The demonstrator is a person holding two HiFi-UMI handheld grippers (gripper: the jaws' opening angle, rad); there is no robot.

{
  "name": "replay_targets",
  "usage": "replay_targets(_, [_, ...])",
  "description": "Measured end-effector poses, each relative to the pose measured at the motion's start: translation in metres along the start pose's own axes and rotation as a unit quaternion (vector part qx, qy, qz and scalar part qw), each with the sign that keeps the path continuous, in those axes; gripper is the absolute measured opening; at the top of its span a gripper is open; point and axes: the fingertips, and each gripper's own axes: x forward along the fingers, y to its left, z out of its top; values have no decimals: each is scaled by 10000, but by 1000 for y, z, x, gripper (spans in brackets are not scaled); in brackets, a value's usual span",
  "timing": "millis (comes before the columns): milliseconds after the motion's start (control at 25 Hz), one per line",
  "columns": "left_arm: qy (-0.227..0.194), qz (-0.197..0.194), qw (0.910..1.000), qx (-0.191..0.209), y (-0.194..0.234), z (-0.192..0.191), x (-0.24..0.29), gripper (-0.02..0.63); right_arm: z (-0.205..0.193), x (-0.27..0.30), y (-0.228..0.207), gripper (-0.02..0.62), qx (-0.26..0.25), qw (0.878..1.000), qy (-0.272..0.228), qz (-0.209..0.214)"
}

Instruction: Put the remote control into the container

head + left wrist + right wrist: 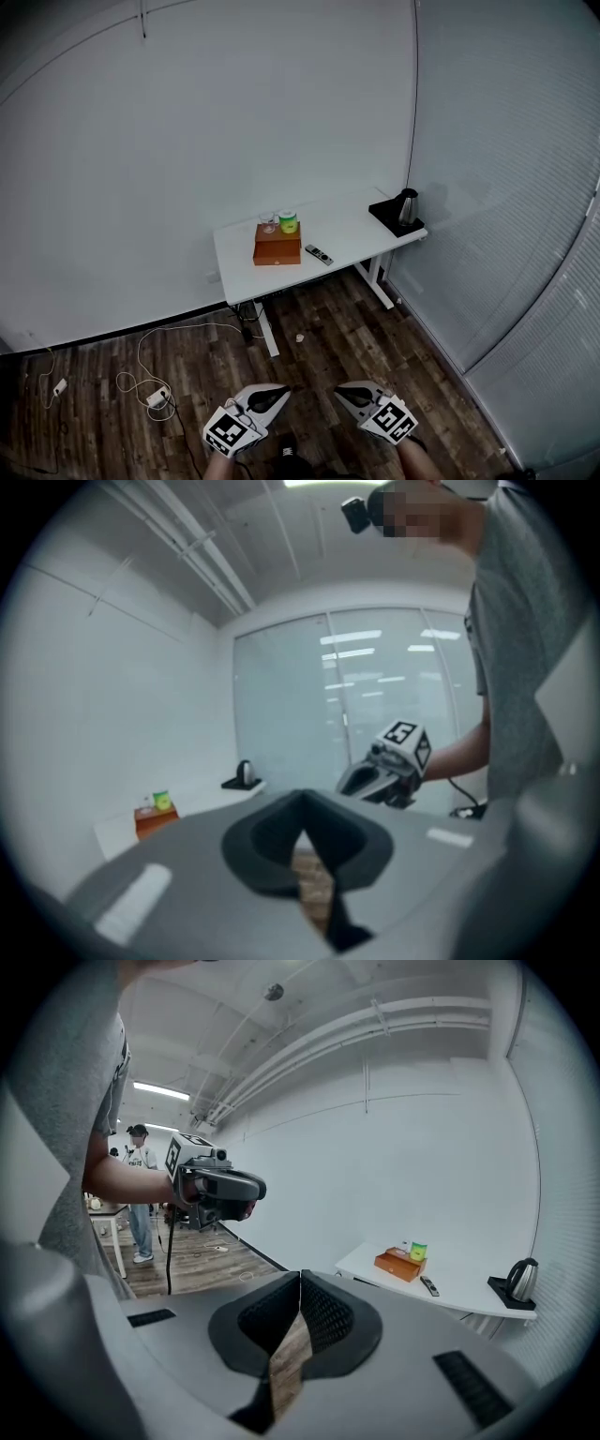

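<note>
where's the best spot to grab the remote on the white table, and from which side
Probably around the middle of the remote control, jaws across its narrow width, coming down from above. It lies flat on the white table, long and slim, so only its long edges offer a hold. The brown box beside it stands apart, leaving room.

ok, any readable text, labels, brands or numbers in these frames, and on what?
No legible text in any view.
Cubes on left gripper and right gripper: square marker patterns, no words.
Green cup label: too small to read.
Remote control buttons: too small to read.
</note>
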Motion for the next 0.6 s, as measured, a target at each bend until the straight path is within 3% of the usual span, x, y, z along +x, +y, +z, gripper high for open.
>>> replay_targets(600, [-86, -78, 9996, -262, 129, -33, -6, 0, 38, 117, -45, 17, -282, 9992, 265, 49])
